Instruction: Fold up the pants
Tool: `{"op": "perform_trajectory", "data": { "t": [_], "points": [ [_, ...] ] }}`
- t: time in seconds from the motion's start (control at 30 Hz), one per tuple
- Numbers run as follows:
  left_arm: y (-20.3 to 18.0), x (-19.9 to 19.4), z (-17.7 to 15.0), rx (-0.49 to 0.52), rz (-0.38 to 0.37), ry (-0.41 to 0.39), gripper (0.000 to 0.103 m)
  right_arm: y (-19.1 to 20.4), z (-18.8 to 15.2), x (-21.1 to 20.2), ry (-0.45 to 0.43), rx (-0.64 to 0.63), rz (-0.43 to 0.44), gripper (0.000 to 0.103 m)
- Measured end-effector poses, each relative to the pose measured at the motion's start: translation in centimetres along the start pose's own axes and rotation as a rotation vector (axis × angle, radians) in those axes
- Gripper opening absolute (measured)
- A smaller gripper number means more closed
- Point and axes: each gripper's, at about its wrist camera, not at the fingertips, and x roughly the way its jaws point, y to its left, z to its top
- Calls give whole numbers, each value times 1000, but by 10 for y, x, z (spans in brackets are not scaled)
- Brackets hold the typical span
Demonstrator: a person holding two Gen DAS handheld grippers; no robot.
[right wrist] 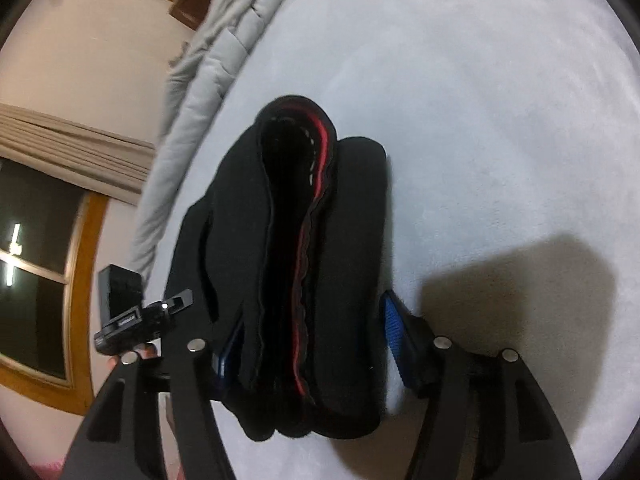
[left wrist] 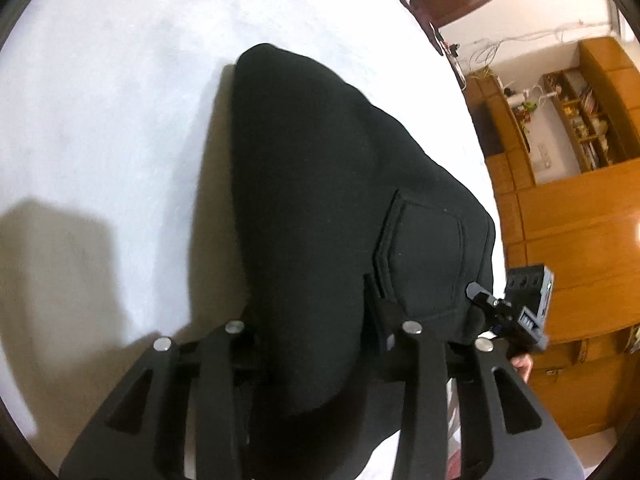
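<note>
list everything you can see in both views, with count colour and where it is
pants: 1, black with red trim, folded bundle on the bed between both grippers
bed cover: 1, white, under the pants
quilt: 1, grey, bunched at the bed's edge
wooden shelving: 1, orange-brown, beside the bed
window: 1, dark, wood-framed, on the wall
left gripper: 1, black, straddling the pants
right gripper: 1, black with blue pads, straddling the pants

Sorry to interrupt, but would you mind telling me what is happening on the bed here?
A person with a handheld gripper in each hand is folding black pants on a white bed. The pants are already bunched into a thick folded bundle. The left gripper and right gripper each straddle one end of it, apparently holding it up off the bed.
</note>
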Motion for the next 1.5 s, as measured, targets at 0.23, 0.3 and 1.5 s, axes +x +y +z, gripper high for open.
{"op": "perform_trajectory", "data": {
  "t": [0.23,0.3,1.5],
  "points": [
    [-14,-18,-3,66,117,-61,60,9,-16,-30,-62,-25,-146,79],
    [-14,-27,-13,72,166,-80,67,13,-27,-41,-91,-29,-202,83],
    [-104,-78,-106,240,562,-187,90,149,-103,-32,-76,-178,-681,99]
  ]
}}
